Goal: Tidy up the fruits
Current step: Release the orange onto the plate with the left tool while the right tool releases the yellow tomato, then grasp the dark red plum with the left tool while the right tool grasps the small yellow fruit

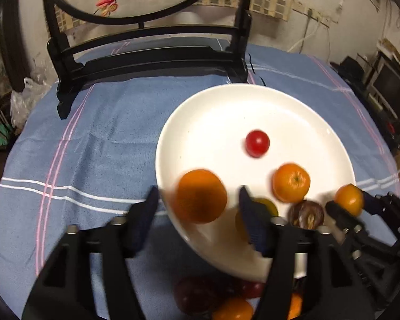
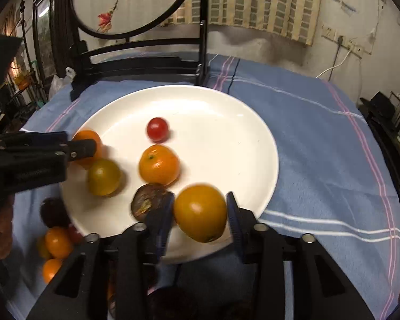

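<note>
Now each orange [image 1: 200, 196] sits loose between a parted claw's [image 1: 197, 208] fingers over the plate [image 1: 226, 112].

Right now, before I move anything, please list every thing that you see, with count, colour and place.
blue striped tablecloth: 1, blue, covers the table
round white ceramic plate: 1, white, on the tablecloth
small round red tomato: 1, red, far part of the plate
orange mandarin with a stem scar: 1, orange, middle of the plate
round yellow-green fruit: 1, yellow-green, on the plate near the left tool
round dark brown fruit: 1, brown, near part of the plate
loose round fruits: at least four, orange and dark red, on the tablecloth beside the plate's near rim
black wooden stand with round embroidered screen: 1, black, behind the plate
left tool: 1, black, open, blurred orange fruit between its fingers
right tool: 1, black, yellow-orange fruit between its fingers
</note>
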A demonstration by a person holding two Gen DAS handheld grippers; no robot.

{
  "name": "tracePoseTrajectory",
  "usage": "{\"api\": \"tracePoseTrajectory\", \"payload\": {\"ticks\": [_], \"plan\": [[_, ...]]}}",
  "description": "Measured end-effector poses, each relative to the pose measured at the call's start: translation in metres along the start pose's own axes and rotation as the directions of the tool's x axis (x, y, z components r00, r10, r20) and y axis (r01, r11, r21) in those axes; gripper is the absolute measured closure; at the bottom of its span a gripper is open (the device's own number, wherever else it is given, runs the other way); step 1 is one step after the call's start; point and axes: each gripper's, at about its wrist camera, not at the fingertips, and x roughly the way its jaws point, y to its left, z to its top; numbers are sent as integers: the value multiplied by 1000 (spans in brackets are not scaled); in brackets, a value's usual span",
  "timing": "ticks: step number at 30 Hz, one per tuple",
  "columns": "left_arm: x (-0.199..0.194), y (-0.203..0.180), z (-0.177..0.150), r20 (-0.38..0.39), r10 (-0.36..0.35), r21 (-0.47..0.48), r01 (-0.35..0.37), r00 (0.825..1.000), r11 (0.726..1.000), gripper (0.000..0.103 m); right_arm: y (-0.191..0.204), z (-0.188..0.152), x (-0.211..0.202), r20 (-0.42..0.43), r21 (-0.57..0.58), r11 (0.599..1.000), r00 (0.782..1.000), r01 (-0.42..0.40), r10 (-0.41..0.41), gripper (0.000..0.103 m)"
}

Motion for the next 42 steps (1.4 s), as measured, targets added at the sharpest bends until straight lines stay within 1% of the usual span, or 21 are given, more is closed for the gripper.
{"api": "tracePoseTrajectory", "payload": {"ticks": [1, 4, 7, 10, 12, 14, 17, 20, 24, 27, 30, 37, 38, 41, 42], "plan": [[-1, 1, 1, 8, 11, -8, -11, 1000, 1000, 38, -3, -1, -2, 13, 12, 1000, 1000, 11, -11, 46], [-9, 3, -1, 17, 13, -8, -13, 1000, 1000, 37, -10, -5, -14, 33, 56, 998, 999, -31, 29, 46], [-20, 6, -8, 26, 15, -23, -14, 1000, 1000, 33, -16, -13, -33, 70, 80, 996, 997, -29, 23, 45], [-37, 7, -22, 39, 2, -23, -1, 999, 1000, 30, -24, -26, -49, 65, 110, 993, 997, -44, 37, 45], [-50, 7, -37, 54, -9, -20, 10, 999, 1000, 26, -27, -36, -61, 69, 124, 991, 997, -48, 40, 45], [-64, 7, -53, 70, -20, -6, 21, 997, 1000, 24, -30, -47, -72, 69, 128, 990, 997, -51, 43, 45], [-81, 6, -78, 75, -58, 20, 56, 995, 998, 23, -34, -70, -88, 53, 140, 989, 998, -47, 40, 45], [-92, 8, -100, 74, -70, 9, 70, 995, 998, 20, -36, -87, -93, 19, 152, 987, 999, -46, 43, 45], [-97, 8, -126, 51, -78, 10, 77, 996, 997, 20, -35, -109, -99, -18, 133, 991, 999, -31, 34, 45], [-98, 3, -141, 38, -80, 30, 79, 996, 996, 20, -32, -118, -101, -38, 123, 992, 999, -21, 26, 45], [-97, 2, -149, 22, -95, 31, 95, 995, 995, 20, -30, -123, -96, -66, 106, 994, 998, -7, 14, 45], [-96, -6, -158, 3, -119, 59, 118, 993, 991, 20, -29, -120, -76, -100, 76, 997, 995, 8, 0, 46], [-95, -8, -159, -1, -117, 68, 117, 993, 991, 20, -28, -119, -73, -104, 68, 998, 995, 10, -3, 47], [-90, -12, -162, -21, -121, 73, 122, 992, 990, 20, -29, -116, -62, -120, 70, 997, 993, 13, -4, 56], [-89, -13, -162, -28, -122, 73, 124, 992, 990, 20, -29, -115, -59, -118, 71, 997, 993, 16, -8, 57]]}}
